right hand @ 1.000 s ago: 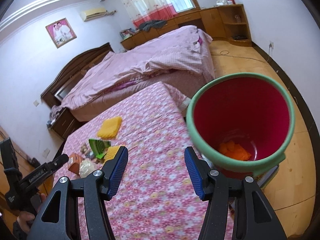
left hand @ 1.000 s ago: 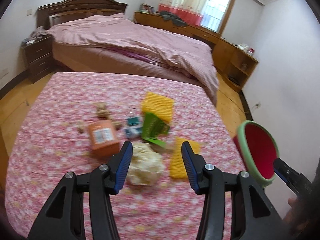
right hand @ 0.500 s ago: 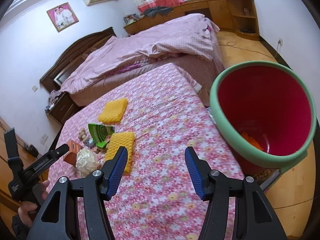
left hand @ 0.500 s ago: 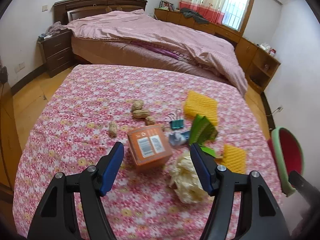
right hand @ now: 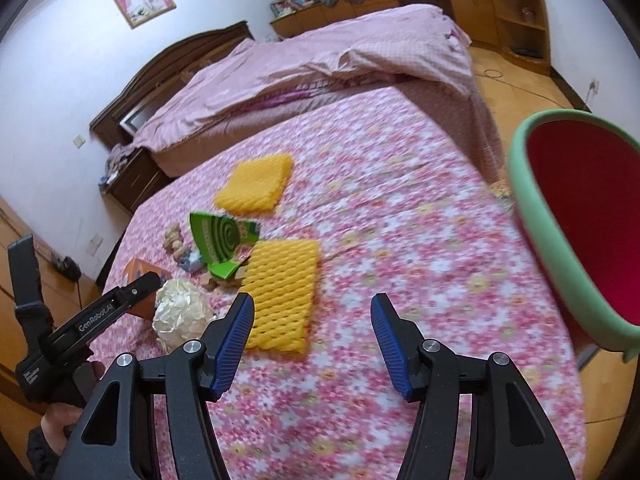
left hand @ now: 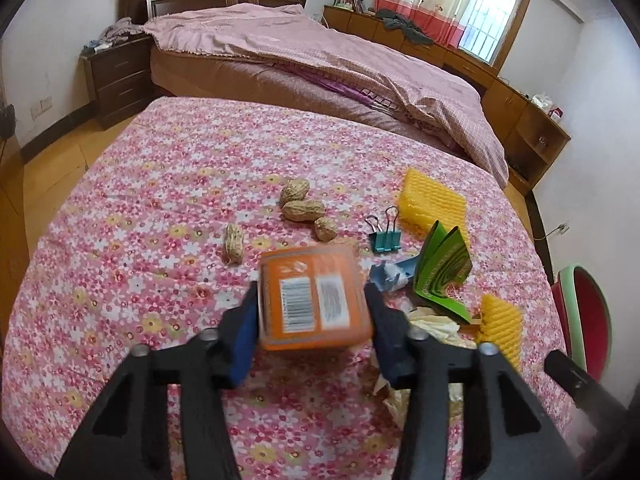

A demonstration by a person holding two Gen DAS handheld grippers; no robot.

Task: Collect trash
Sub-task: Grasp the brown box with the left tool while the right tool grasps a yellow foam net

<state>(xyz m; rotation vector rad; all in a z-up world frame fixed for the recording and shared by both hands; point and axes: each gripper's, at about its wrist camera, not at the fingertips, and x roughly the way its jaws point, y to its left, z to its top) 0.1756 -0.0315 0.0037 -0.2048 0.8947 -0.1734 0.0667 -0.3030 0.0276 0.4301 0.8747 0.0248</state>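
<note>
wooden bed (left hand: 280,52), curtained window (left hand: 480,20), white walls (right hand: 60,40)

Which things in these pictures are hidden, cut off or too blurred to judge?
- Orange box, left wrist view: motion blur makes its label unreadable.
- Red bin, both views: cut off by the frame edge, so its contents are hidden.
- Crumpled paper, left wrist view: mostly hidden behind the left gripper, whose jaws are closing around the box.

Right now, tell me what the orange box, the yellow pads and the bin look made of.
Orange box: seemingly printed cardboard, flat faces, barcode label, slightly glossy. Yellow pads: probably soft foam netting, with a ribbed woven-looking texture, matte. Bin: likely plastic, with a smooth green rim and a red inside.
</note>
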